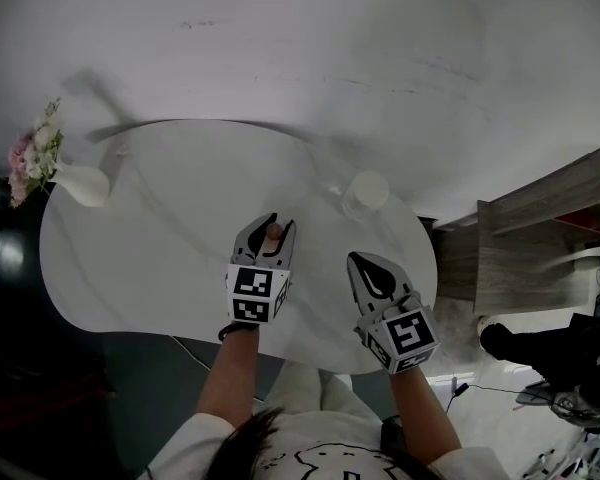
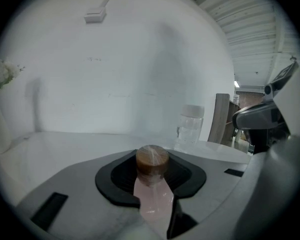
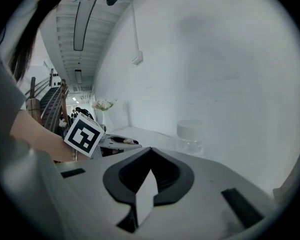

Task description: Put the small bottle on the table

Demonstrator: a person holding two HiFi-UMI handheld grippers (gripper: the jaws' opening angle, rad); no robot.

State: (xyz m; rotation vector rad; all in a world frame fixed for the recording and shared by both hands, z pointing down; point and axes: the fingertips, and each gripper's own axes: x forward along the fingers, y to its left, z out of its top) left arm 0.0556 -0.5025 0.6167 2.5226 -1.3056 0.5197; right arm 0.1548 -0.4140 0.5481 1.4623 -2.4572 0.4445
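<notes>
The left claw (image 1: 272,230) is squeezed tight on the small bottle (image 2: 153,198). The bottle stands up between the two jaws, with one jaw on each side of its pink body. Its brown cap (image 2: 152,159) sticks up above them. The claw holds the bottle over the near part of the round white table (image 1: 140,258). I cannot tell if the bottom of the bottle touches the table top. Just beside it is the right claw (image 1: 364,264). Its jaws are pressed together with nothing in them, and it is over the near edge of the table. Farther back, near the far edge, stands a clear jar (image 1: 365,194) with a white lid. Way over at the left edge is a white vase (image 1: 83,184) with flowers (image 1: 35,158). Behind the table is a plain white wall (image 1: 330,38).
</notes>
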